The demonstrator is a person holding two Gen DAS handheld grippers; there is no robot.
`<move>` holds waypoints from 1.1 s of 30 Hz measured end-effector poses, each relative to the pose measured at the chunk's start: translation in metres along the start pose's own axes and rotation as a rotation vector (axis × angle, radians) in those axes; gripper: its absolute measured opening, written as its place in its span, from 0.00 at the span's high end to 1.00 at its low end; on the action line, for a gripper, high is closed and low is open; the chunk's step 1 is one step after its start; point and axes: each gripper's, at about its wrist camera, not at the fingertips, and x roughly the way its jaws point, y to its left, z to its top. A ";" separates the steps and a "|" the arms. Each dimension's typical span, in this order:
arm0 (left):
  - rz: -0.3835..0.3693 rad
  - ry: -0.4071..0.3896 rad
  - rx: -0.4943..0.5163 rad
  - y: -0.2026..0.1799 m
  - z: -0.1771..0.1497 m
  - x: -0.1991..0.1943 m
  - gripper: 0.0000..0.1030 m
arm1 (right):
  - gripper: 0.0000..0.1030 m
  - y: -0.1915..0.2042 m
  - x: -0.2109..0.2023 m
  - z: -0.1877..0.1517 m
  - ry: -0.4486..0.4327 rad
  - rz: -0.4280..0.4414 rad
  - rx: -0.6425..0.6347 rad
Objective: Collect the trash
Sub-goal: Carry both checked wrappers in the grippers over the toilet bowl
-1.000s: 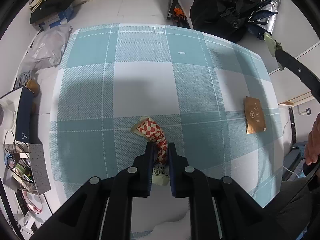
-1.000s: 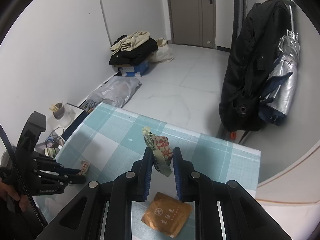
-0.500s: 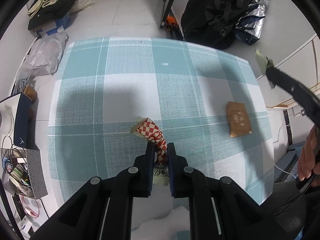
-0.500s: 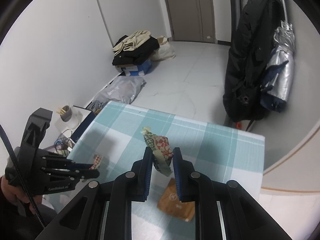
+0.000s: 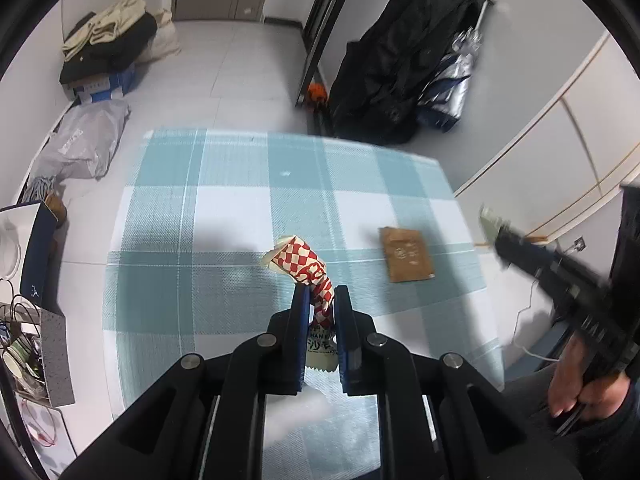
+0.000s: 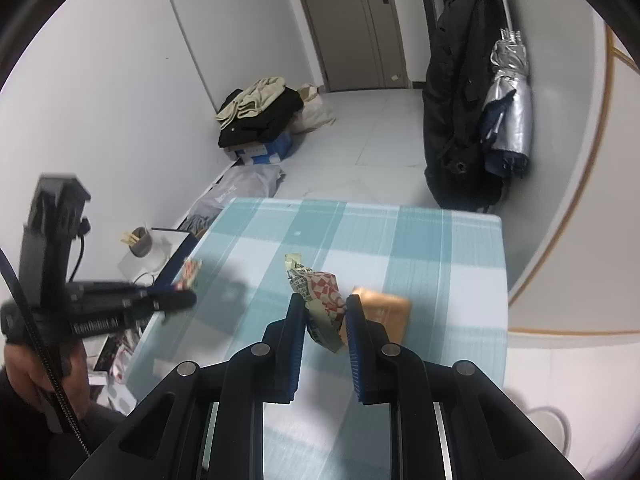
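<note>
My left gripper (image 5: 321,294) is shut on a red-and-white checked wrapper (image 5: 308,266), held above the blue-and-white checked tablecloth (image 5: 224,216). My right gripper (image 6: 325,303) is shut on a crumpled green-and-red wrapper (image 6: 320,292), also lifted off the cloth. A flat brown packet (image 5: 406,254) lies on the cloth toward the right edge; in the right wrist view the brown packet (image 6: 390,312) shows just behind the right finger. The right gripper (image 5: 496,228) appears blurred at the right of the left wrist view, the left gripper (image 6: 180,296) at the left of the right wrist view.
A black coat and silver umbrella (image 6: 508,100) hang on the far wall. Clothes on a blue box (image 5: 104,48) and a grey bag (image 5: 84,140) sit on the floor. A cluttered box with cables (image 5: 24,344) stands left of the table. A person's hand (image 5: 576,384) grips the right handle.
Both grippers have risen and drawn back with their wrappers, so the table looks smaller. The right gripper swung to the right past the brown packet.
</note>
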 end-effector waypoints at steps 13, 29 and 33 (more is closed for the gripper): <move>-0.016 -0.138 -0.003 -0.010 -0.029 -0.044 0.92 | 0.82 0.015 -0.054 -0.054 -0.085 0.004 0.015; -0.051 -0.211 -0.019 -0.036 -0.064 -0.081 0.92 | 0.82 0.023 -0.127 -0.057 -0.192 -0.007 0.018; -0.085 -0.225 -0.015 -0.051 -0.063 -0.087 0.92 | 0.82 0.013 -0.157 -0.054 -0.233 -0.015 0.013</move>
